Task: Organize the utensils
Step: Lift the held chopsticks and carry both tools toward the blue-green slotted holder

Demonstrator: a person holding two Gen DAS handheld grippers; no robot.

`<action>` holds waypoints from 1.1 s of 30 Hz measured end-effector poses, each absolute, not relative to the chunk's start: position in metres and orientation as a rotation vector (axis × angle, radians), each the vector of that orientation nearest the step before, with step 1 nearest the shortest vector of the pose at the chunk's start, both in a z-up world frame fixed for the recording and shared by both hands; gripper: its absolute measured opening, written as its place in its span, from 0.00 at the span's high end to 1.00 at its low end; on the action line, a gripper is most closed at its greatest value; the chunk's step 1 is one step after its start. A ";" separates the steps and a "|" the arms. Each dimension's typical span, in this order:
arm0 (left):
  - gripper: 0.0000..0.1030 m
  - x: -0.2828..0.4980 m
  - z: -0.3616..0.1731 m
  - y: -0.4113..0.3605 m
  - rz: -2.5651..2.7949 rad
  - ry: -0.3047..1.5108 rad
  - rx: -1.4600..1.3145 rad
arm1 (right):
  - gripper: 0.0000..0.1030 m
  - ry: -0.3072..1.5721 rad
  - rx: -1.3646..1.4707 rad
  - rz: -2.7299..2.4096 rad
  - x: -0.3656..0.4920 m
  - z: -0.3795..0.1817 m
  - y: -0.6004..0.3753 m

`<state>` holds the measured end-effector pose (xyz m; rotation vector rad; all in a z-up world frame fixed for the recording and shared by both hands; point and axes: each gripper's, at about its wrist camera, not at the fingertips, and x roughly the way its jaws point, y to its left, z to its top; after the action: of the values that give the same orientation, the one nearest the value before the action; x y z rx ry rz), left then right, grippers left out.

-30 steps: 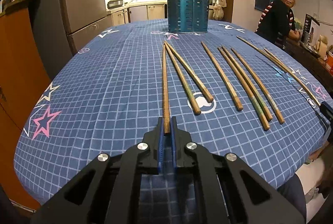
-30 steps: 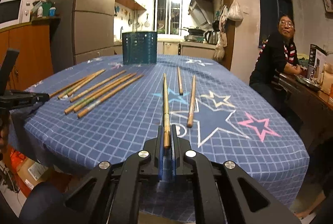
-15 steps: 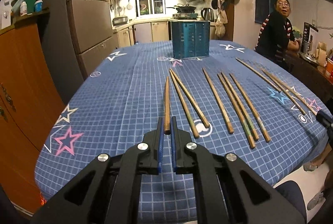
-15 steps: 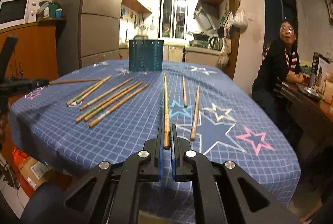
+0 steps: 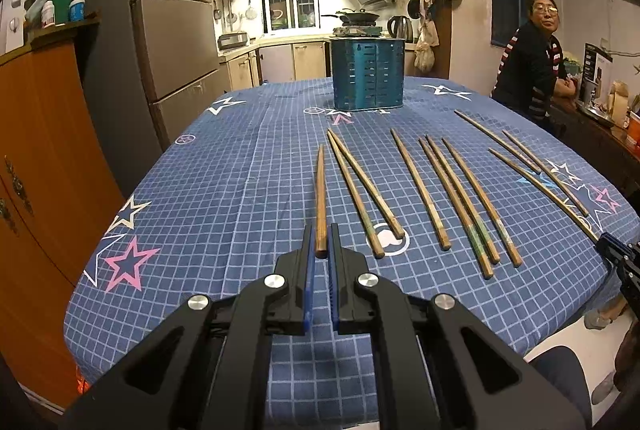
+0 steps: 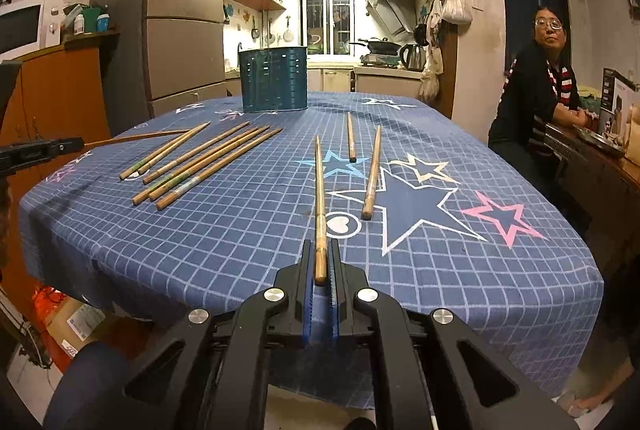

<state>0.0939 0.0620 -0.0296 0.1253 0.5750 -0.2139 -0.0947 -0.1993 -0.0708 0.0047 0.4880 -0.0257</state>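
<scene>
Blue checked tablecloth surface [image 5: 224,198], now lower in view: left fingers [image 5: 321,244] have lifted their pinched brown wooden chopstick [image 5: 320,198]; right fingers [image 6: 321,262] clamp another wooden chopstick [image 6: 319,198]. Teal slotted metal holder [image 5: 368,74] ahead, likely next.

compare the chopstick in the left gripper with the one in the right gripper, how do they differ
The left gripper's chopstick looks darker and reddish-brown; the right gripper's chopstick looks paler and yellower. The left gripper pinches only the butt end of its stick, while the right gripper holds its stick deeper between the pads. Both are wooden, clamped at the thick end and pointing toward the teal utensil holder.
</scene>
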 end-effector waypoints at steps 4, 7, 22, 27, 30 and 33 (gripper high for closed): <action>0.95 0.097 -0.034 0.065 -0.216 0.583 0.118 | 0.92 0.485 0.004 -0.024 -0.097 -0.071 -0.198; 0.95 0.099 -0.037 0.065 -0.218 0.587 0.117 | 0.92 0.483 0.004 -0.026 -0.095 -0.072 -0.197; 0.95 0.088 0.012 0.074 -0.202 0.442 0.105 | 0.93 0.315 -0.072 -0.043 -0.109 -0.016 -0.191; 0.95 0.089 0.038 0.076 -0.194 0.386 0.108 | 0.93 0.262 -0.097 -0.031 -0.104 0.010 -0.191; 0.95 0.094 0.053 0.074 -0.200 0.359 0.119 | 0.93 0.231 -0.120 -0.007 -0.096 0.030 -0.189; 0.96 0.100 0.067 0.073 -0.205 0.341 0.120 | 0.93 0.222 -0.119 0.020 -0.087 0.045 -0.190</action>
<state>0.0995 0.0729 0.0666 0.1205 0.3411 -0.2046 -0.0875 -0.1904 0.0454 -0.1193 0.2219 0.0203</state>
